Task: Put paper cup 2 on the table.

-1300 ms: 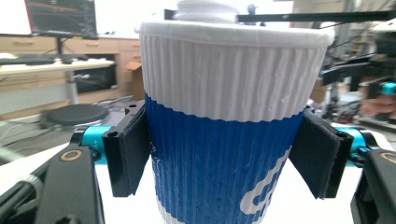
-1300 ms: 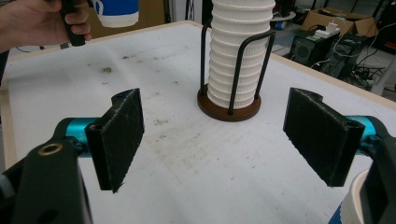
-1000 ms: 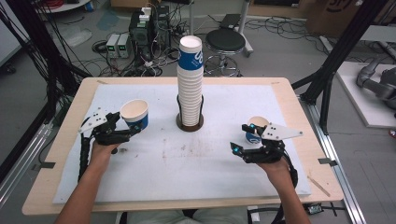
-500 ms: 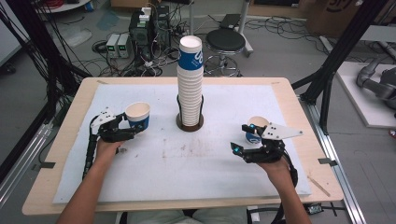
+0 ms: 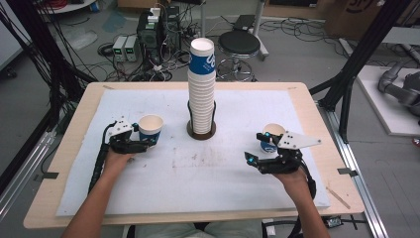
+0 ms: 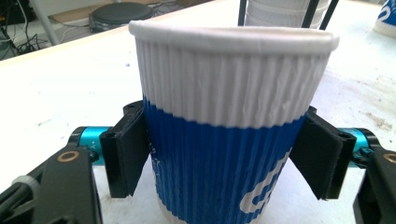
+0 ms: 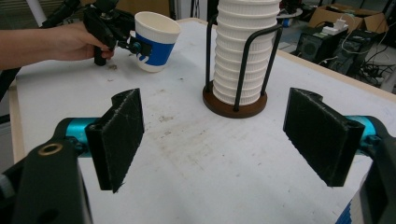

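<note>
Your left gripper (image 5: 143, 144) stands at the left side of the white-covered wooden bench (image 5: 233, 178), with a ribbed paper cup, white above and blue below (image 5: 150, 130), between its jaws. The cup stands upright on the bench cover. In the left gripper view the same cup (image 6: 231, 126) sits between the two black jaws; the jaws have just been opening, and a thin gap shows beside the cup's wall on the left side, while on the right side you cannot tell whether the pad touches. Record the hold as released (the cup rests on its own base).

Your right gripper (image 5: 260, 148) rests at the right side of the bench, its jaws wide apart and holding nothing; the right gripper view shows bare bench cover between them. A second white and blue paper cup (image 5: 273, 137) stands just beside this gripper, on its far side, clear of the jaws.

At the middle of the bench, a tall stack of white ribbed paper cups (image 5: 202, 89) stands upright in a black wire holder with a round brown base (image 5: 201, 132); the top cup bears a blue band. The stack stands well apart from both grippers, roughly between them.
</note>
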Demonstrator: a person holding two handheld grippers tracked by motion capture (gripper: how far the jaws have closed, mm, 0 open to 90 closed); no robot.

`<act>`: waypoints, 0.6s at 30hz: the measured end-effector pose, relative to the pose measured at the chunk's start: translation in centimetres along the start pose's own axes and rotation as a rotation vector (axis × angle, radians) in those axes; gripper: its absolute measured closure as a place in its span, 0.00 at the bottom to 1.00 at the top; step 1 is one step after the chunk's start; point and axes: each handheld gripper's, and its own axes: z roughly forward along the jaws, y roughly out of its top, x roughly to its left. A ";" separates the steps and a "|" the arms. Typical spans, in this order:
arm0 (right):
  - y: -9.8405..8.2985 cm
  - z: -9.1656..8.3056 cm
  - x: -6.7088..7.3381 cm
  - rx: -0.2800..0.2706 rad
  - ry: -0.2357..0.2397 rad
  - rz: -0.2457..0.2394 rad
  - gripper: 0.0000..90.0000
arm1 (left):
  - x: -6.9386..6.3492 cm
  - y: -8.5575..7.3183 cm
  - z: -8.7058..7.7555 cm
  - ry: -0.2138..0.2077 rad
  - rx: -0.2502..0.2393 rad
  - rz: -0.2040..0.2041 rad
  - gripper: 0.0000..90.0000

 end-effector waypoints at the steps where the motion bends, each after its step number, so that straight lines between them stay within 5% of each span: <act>1: 0.0 0.0 0.0 -0.001 -0.001 -0.002 0.23 | 0.1 -0.1 -0.2 0.002 0.003 -0.001 0.29; 12: 0.1 -0.2 0.2 -0.005 0.000 -0.006 0.23 | -0.3 -0.8 -1.6 0.023 0.036 -0.010 0.26; 18: 0.0 0.0 0.1 0.000 0.003 -0.001 0.23 | -0.3 -0.9 -2.1 0.056 0.030 -0.052 0.18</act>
